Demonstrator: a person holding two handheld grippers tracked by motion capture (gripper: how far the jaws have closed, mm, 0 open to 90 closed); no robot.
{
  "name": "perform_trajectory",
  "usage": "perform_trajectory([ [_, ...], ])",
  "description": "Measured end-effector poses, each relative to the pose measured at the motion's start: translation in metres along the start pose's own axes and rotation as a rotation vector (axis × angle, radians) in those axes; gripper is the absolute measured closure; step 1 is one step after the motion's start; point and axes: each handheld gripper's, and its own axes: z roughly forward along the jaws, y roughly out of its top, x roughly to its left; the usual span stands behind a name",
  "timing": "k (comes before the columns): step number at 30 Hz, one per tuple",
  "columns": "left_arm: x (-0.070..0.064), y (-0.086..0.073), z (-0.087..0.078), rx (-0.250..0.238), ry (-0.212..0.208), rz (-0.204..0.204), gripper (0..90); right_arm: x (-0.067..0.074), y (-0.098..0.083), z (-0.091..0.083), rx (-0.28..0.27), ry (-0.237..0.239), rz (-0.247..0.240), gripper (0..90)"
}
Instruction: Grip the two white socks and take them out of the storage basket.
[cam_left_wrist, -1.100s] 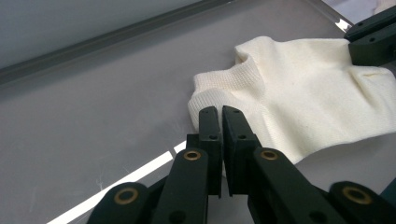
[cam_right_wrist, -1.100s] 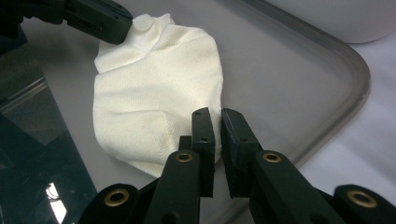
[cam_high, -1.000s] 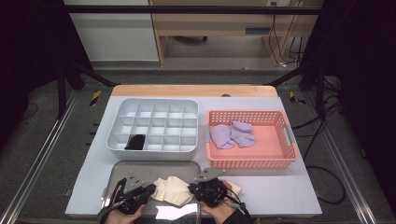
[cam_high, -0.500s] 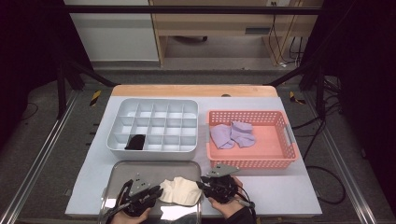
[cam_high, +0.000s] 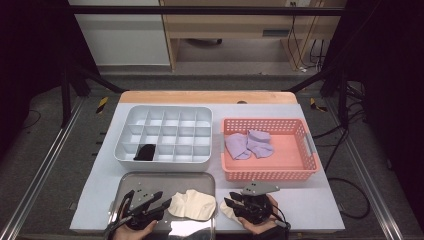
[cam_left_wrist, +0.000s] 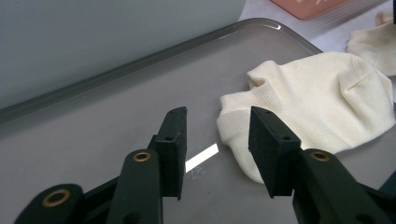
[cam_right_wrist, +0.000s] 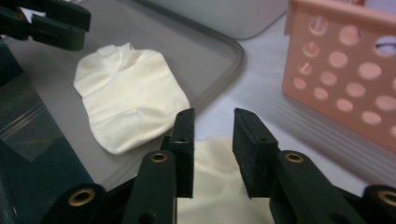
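Note:
A cream sock (cam_high: 192, 205) (cam_left_wrist: 317, 102) (cam_right_wrist: 130, 98) lies flat on the grey metal tray (cam_high: 150, 180) (cam_left_wrist: 93, 121). My left gripper (cam_high: 162, 204) (cam_left_wrist: 219, 140) rests on the tray just left of it. Its jaws have just been opening and are open, with the sock's cuff just ahead of them and nothing pinched. A second cream sock (cam_high: 226, 211) (cam_right_wrist: 210, 186) lies on the table by the tray's right rim (cam_right_wrist: 229, 65). My right gripper (cam_high: 231, 204) (cam_right_wrist: 213, 135) hovers over that sock. Its jaws have opened within the last second and do not press on it.
A white compartment box (cam_high: 165, 132) stands behind the tray, with a dark item (cam_high: 145, 152) in a front-left cell. To its right, a pink basket (cam_high: 270, 172) (cam_right_wrist: 345, 70) holds two lilac socks (cam_high: 248, 145). The table's front edge runs just under both hands.
Both grippers were shut at the cream sock on the tray and have let go of it. The right gripper has moved right, off the tray.

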Motion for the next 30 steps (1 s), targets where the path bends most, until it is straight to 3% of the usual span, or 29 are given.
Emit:
perform_trajectory([
  [10, 0.003, -0.002, 0.005, 0.016, -0.027, -0.040, 46.5, 0.015, -0.015, 0.016, 0.075, -0.016, -0.015, 67.1],
  [21, 0.005, -0.003, 0.006, 0.020, -0.030, -0.052, 43.3, 0.024, -0.017, 0.024, 0.078, -0.053, -0.068, 63.2],
  [26, 0.005, -0.003, 0.006, 0.021, -0.034, -0.055, 43.4, 0.025, -0.016, 0.023, 0.096, -0.104, -0.101, 83.6],
  [30, 0.006, -0.002, 0.006, 0.020, -0.036, -0.060, 43.6, 0.015, -0.013, 0.021, 0.111, -0.058, -0.024, 86.7],
])
